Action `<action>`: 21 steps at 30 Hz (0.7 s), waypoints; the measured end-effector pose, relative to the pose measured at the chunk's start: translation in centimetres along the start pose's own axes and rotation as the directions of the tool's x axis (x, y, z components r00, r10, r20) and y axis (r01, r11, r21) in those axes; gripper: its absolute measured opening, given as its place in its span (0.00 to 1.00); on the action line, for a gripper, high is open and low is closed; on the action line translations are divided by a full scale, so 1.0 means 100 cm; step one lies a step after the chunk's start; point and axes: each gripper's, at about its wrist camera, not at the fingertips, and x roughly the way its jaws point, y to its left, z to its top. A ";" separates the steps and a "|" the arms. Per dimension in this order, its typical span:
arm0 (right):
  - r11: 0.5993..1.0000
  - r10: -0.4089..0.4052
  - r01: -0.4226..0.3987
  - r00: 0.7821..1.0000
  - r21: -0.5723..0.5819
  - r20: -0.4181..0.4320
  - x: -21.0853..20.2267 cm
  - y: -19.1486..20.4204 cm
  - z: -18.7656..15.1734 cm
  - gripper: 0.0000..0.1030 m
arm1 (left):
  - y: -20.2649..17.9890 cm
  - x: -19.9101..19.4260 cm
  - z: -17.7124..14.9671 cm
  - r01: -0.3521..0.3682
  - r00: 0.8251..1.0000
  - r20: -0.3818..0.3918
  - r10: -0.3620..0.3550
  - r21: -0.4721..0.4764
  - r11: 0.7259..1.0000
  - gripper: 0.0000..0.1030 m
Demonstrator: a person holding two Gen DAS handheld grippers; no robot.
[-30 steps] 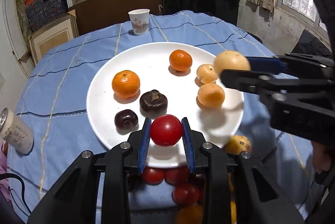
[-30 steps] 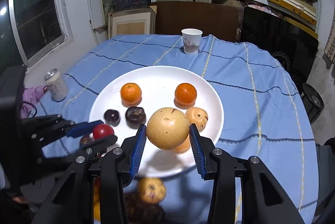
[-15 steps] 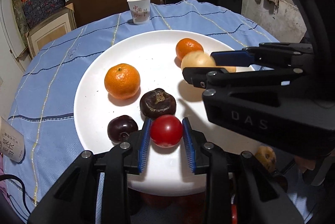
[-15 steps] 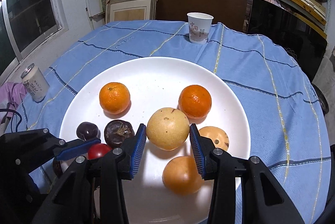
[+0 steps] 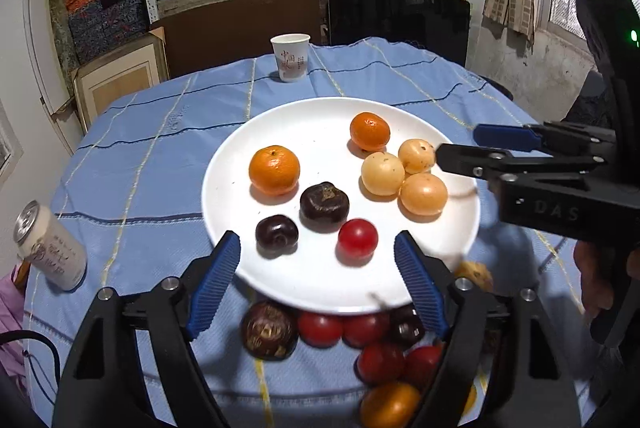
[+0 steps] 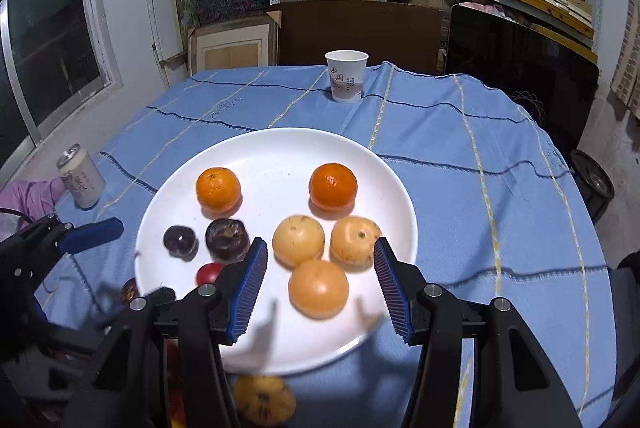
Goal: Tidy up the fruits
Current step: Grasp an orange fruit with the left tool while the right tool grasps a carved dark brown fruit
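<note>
A white plate (image 5: 320, 132) on the blue cloth holds two oranges (image 5: 274, 170), two dark fruits (image 5: 324, 201), three pale yellow fruits (image 5: 423, 194) and one red tomato (image 5: 357, 238). My left gripper (image 5: 316, 248) hangs at the plate's near rim, jaws opening. The tomato lies between its fingers, untouched. My right gripper (image 6: 320, 248) is opening too. The pale yellow fruit (image 6: 298, 240) rests on the plate (image 6: 280, 156) just beyond its pads, free of them. Each gripper shows in the other's view: the right gripper (image 5: 460, 144), the left gripper (image 6: 132, 260).
Loose tomatoes (image 5: 320, 328), a dark fruit (image 5: 268, 330) and an orange (image 5: 390, 404) lie on the cloth in front of the plate. A paper cup (image 5: 290, 58) stands at the far edge, a can (image 5: 50, 248) at the left. A hand (image 5: 600, 280) grips the right tool.
Both grippers have opened and drawn back from the plate. The tomato and the pale yellow fruit, held before, now rest on the plate.
</note>
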 end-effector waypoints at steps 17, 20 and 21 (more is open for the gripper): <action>0.985 0.074 -0.068 0.997 0.156 -0.033 -0.054 0.000 -0.137 0.57 | -0.018 -0.047 -0.093 0.060 0.996 -0.063 -0.058 0.028 0.998 0.82; 0.987 0.071 -0.072 0.997 0.146 0.012 -0.061 0.003 -0.138 0.57 | -0.019 -0.042 -0.097 0.036 0.997 -0.075 -0.033 0.029 0.999 0.82; 0.988 0.073 -0.075 0.997 0.135 0.018 -0.062 0.004 -0.139 0.57 | -0.018 -0.040 -0.098 0.033 0.996 -0.082 -0.031 0.022 0.999 0.82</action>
